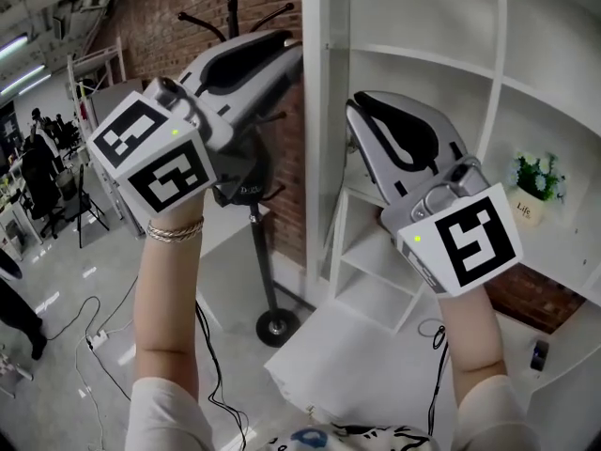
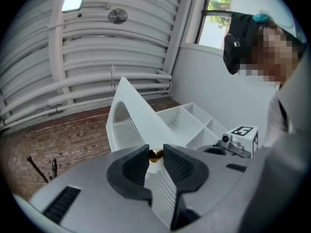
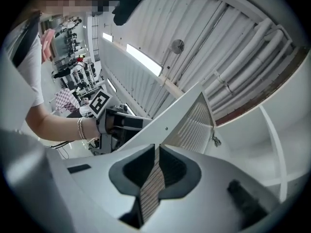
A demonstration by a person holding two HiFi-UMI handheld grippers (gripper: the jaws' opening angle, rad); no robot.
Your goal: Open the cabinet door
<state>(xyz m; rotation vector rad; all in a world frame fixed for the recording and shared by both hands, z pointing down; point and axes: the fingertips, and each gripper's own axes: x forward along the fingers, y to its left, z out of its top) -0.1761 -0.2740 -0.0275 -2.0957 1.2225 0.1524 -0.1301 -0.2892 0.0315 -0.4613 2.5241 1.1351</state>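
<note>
The white cabinet door (image 1: 315,111) stands swung out, edge-on to me in the head view. Its small brass knob (image 2: 155,155) sits between the fingertips of my left gripper (image 2: 156,151), whose jaws stand slightly apart around it without a clear squeeze. In the head view my left gripper (image 1: 286,54) reaches the door's outer face from the left. My right gripper (image 1: 362,111) is raised on the door's inner side, beside the shelves. In its own view my right gripper (image 3: 157,149) has its jaws nearly together with nothing between them, and the door (image 3: 180,115) rises just beyond.
Open white shelves (image 1: 423,59) fill the cabinet, with a small potted plant (image 1: 537,181) at right. A black stand (image 1: 254,195) with a round base (image 1: 275,325) is left of the door, before a brick wall (image 1: 188,17). Cables (image 1: 94,336) trail on the floor.
</note>
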